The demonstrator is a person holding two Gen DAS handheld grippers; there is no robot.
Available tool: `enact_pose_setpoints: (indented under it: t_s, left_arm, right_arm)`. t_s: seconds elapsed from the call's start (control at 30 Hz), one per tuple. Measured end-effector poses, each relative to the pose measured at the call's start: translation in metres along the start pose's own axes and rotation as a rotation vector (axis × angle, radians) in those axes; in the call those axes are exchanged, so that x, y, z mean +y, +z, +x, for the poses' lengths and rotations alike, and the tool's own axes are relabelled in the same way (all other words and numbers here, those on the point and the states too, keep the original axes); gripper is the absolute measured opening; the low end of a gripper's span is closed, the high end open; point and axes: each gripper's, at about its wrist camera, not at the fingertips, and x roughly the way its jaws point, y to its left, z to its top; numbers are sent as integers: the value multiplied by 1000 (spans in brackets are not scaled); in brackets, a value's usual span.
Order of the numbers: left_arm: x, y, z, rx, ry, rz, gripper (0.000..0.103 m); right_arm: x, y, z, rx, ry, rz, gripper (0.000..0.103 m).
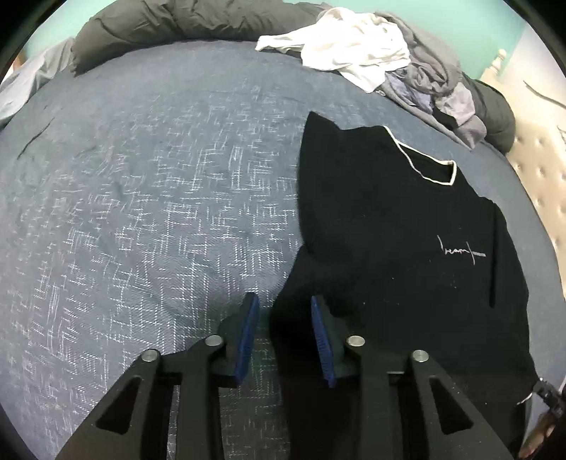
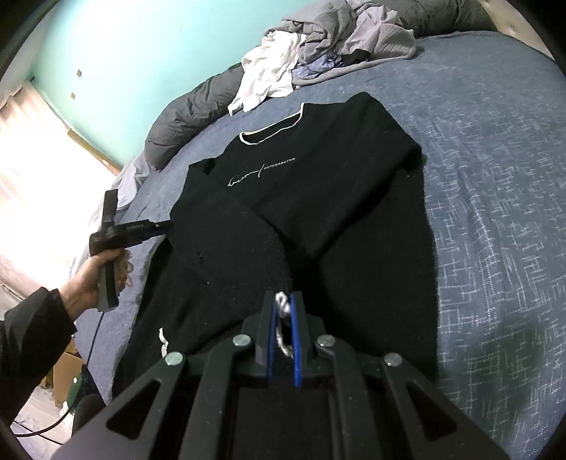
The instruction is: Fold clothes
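Observation:
A black sweater (image 2: 318, 184) with a white-trimmed neck and small white chest lettering lies flat on the blue bed cover (image 2: 495, 177). Its left sleeve is folded across the body. My right gripper (image 2: 283, 300) is shut on the white-edged cuff (image 2: 282, 305) of that sleeve, over the sweater's lower middle. My left gripper (image 1: 284, 300) is open, its blue pads (image 1: 247, 336) apart at the sweater's (image 1: 389, 230) left edge, holding nothing. In the right wrist view, the left gripper (image 2: 166, 224) touches the sweater's side.
A pile of white and grey clothes (image 1: 371, 60) lies at the far side of the bed, next to a dark duvet (image 1: 169, 24). A padded beige headboard (image 1: 541, 184) is at the right. A curtained window (image 2: 42, 159) is at the left.

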Motion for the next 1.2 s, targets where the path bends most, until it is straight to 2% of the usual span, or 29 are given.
enact_pose_setpoints:
  t_s: [0.2,0.4,0.5,0.67,0.87,1.0,1.1,1.17,1.2]
  left_arm:
    - [2,3,-10,-14,13,8,4]
    - [12,1,-11,1,53,11,0]
    - [20,-4,-12,-1,56,-8,0]
    - [15,-2,-32,-58,48,23,0]
    - [2,12,-27,-50,26,55,0]
    - [-6,20,-20,-41,9,63,1]
    - [-8,26,-10,-29,-2,44,5]
    - [-9,31,-4,-24,-12,32,16]
    - [-9,34,-1,-18,-26,22,17]
  right_arm:
    - [11,-1,-4,28,-27,-43,7]
    - [14,-21,12,131,-110,-78,7]
    - [9,-24,18,161,-118,-61,7]
    - [1,-18,6,138,-107,-11,8]
    - [4,-7,-11,22,-81,-3,8]
    - [1,-8,-6,-4,-89,-7,8]
    - [-7,-10,-2,-13,-93,15,9]
    - [-10,-10,-3,-19,-75,30,9]
    - [-10,-10,-4,-22,-69,28,9]
